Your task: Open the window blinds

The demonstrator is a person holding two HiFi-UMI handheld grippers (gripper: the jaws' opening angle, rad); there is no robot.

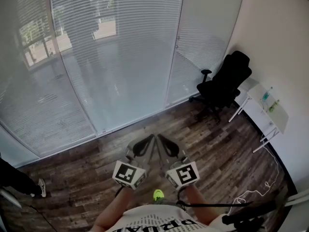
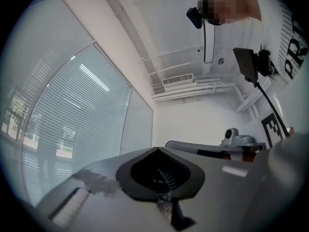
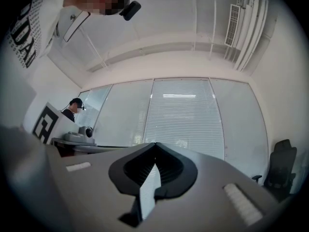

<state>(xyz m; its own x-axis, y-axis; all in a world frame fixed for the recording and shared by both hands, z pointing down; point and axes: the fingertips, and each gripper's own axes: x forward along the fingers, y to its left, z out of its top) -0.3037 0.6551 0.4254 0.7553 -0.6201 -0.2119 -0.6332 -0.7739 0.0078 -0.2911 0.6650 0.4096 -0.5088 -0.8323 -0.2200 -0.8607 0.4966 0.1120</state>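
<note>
In the head view the left hand-held gripper [image 1: 150, 140] and right hand-held gripper [image 1: 161, 140], both closed on nothing, sit lower centre under the blinds [image 1: 116, 57] at upper left; in the left gripper view the blinds [image 2: 82, 115] are at left and shirt [image 2: 294, 52] letters "PR" at upper right; in the right gripper view the blinds [image 3: 186, 115] are at centre.

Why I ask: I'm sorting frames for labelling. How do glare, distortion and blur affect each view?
Head view: sharp and evenly lit, blinds bowed by the wide lens, daylight patches glaring at their upper left. Left gripper view: fisheye circle with black corners, ceiling lines curved, left gripper slightly soft up close. Right gripper view: same fisheye vignette, a bright streak across the blinds' top.
</note>
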